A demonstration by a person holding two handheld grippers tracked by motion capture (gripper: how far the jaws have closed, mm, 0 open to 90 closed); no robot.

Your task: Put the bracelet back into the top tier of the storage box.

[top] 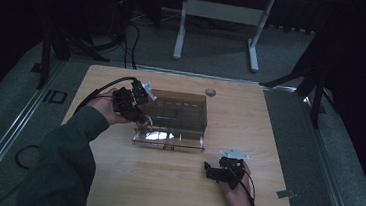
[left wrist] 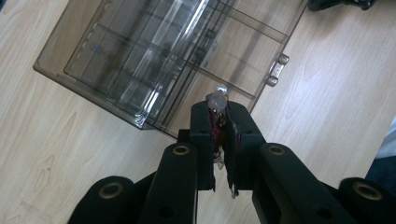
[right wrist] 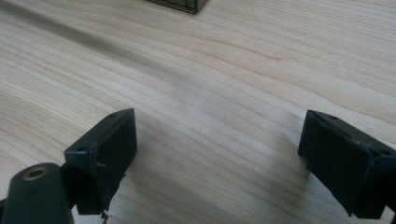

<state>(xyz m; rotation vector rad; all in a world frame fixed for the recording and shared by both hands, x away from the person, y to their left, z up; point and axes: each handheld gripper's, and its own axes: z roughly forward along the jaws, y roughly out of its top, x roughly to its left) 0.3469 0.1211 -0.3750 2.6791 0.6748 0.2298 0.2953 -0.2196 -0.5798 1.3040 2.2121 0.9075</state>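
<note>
High view: my left gripper hovers at the smoked organizer box's left end. Left gripper view: jaws clamp a small capped item; the next move likely needs lowering into a compartment. Right gripper view: my right gripper gapes empty above the table, near the box.

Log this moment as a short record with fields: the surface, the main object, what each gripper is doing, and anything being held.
surface: light wooden table
main object: smoky clear plastic organiser box with inner dividers, lying mid-table
left gripper: jaws shut on a small pale-tipped item, poised over the box's near edge
held item: too small to identify
right gripper: jaws wide open, holding nothing, low over bare table, apart from the box
</note>
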